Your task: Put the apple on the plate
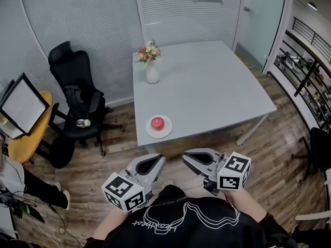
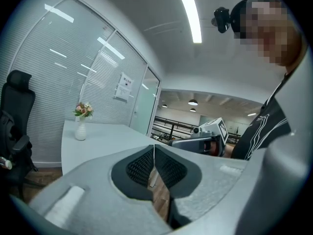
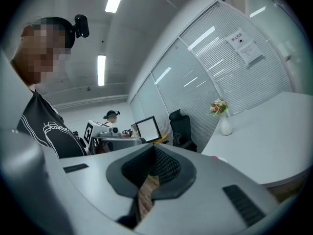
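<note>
Tools first, since they sit nearest: the left tool and the right tool are both held low in front of the person's chest, over the wooden floor and short of the counter. Each points roughly level, its tip angled inward toward the other. In the left gripper view the left tool has its ribbed pads pressed together with nothing between them. The right gripper view shows the right tool likewise closed at the tip and empty. Just beyond them, close to the counter's near edge and toward its left corner, the apple rests on the white plate, sitting upright near the plate's middle. So the task looks complete from how things lie. The apple is straight ahead of the left tool and ahead and to the left of the right one, which makes the left hand the nearer; being round, it offers no long axis to line up with. A small pale spot at the counter's edge in the right gripper view may be that plate, though it is too small to be sure. Farther back on the same side stands a white vase of flowers, well apart from the plate. A black office chair stands off the counter's left side.
</note>
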Available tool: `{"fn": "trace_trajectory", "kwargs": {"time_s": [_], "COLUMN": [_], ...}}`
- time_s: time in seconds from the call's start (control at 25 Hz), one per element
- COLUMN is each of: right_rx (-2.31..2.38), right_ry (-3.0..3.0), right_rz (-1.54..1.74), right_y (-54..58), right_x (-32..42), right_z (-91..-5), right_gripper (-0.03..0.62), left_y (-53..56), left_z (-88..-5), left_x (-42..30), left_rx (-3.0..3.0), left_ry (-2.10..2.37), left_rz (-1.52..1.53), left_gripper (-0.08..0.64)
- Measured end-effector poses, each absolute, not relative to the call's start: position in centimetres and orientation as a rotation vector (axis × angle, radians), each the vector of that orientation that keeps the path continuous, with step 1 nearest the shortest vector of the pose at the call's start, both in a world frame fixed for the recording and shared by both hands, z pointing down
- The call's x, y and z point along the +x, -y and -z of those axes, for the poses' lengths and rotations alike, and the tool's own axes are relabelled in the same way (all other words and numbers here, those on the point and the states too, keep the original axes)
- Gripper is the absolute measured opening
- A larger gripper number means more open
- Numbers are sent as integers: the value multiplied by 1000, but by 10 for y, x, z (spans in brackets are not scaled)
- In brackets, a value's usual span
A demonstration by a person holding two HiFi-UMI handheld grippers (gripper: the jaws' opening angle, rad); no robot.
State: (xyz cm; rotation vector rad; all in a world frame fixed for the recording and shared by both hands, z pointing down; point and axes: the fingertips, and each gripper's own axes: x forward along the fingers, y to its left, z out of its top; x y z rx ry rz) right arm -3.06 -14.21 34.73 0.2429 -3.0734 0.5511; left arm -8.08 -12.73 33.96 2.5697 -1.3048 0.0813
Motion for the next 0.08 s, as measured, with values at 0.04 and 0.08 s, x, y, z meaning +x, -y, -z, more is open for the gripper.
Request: {"fn": "trace_trajectory", "kwargs": {"time_s": [0.04,0.08], "right_rx": [244,246], "right_ry": [3072,3071], "right_rz": [-554,-557], "right_y": [142,142], "right_x": [-31,-31], "right_z": [-348,-349], "right_gripper": [6,6], "left_y": [127,128], "left_z": [-340,-340], "left_x": [-82,-83], "left_rx": [2569,2568], "left_ry": [1308,1311], "left_rz": [-83,-85], "left_gripper": [17,17]}}
